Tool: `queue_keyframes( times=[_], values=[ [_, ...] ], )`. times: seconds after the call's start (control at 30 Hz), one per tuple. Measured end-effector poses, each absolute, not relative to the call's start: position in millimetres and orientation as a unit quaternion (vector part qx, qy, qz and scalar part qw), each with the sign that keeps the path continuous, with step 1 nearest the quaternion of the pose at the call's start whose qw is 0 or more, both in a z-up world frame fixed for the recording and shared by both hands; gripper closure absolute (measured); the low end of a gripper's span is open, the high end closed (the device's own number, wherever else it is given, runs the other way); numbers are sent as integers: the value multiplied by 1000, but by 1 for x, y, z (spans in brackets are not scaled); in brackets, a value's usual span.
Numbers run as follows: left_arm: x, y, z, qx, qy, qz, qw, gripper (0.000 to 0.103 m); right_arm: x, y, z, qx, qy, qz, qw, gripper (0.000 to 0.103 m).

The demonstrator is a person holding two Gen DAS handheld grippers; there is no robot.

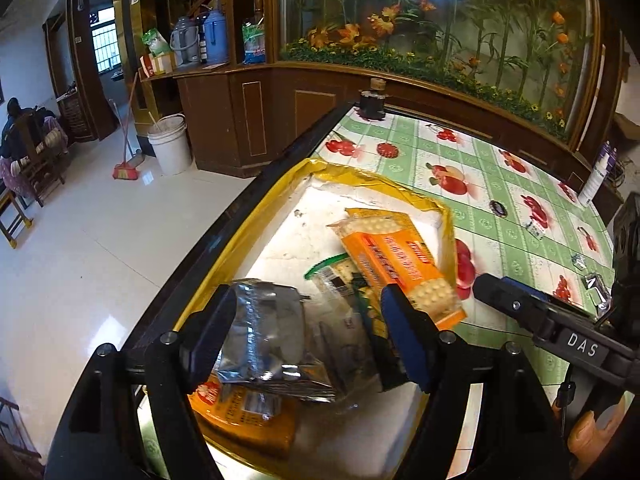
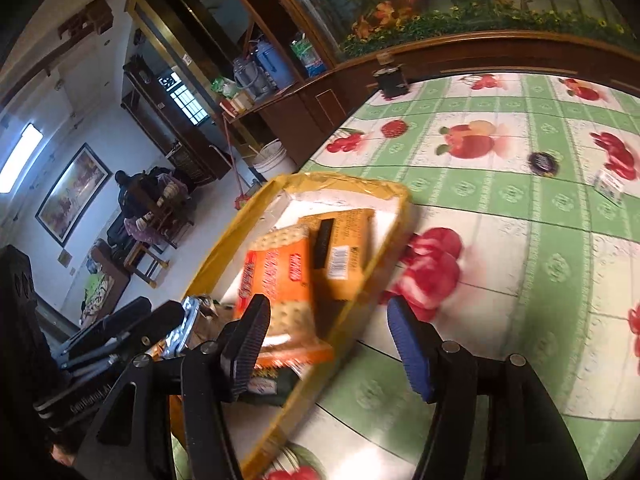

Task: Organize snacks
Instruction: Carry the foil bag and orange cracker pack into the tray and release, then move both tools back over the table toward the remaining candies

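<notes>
The snacks lie heaped in the yellow-rimmed tray (image 1: 276, 200) at the table's left edge: a silver packet (image 1: 268, 332) sits between the left gripper (image 1: 308, 336)'s open jaws, seemingly ungripped, and the orange cracker pack (image 2: 280, 276) leans across the pile. The right gripper (image 2: 324, 344) stands open and empty straddling the tray's near-right rim. Closing there could pinch the rim and tilt the tray, sliding the loose stack toward the floor-side edge.

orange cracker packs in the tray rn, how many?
3. One orange cracker pack leans against the tray rim's right side, one lies beneath it, one sits at the near end under the silver bag. More may be hidden.
</notes>
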State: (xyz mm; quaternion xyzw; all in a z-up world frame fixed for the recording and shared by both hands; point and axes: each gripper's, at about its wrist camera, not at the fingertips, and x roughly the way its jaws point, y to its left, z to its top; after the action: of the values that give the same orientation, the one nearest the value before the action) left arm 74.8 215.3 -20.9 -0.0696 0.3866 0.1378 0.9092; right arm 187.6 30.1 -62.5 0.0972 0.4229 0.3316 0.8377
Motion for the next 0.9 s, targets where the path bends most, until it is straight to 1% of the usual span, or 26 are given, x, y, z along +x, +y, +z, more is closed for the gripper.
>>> queue_keyframes(
  times=[0.3, 0.67, 0.9],
  values=[
    [81, 170, -20, -61, 395, 99, 911, 28, 175, -55, -70, 119, 425, 272, 855, 38],
    [93, 102, -24, -37, 411, 35, 910, 28, 157, -174, -66, 114, 401, 177, 892, 38],
    [115, 71, -31, -37, 430, 4, 902, 28, 167, -230, -66, 112, 393, 125, 904, 36]
  ],
)
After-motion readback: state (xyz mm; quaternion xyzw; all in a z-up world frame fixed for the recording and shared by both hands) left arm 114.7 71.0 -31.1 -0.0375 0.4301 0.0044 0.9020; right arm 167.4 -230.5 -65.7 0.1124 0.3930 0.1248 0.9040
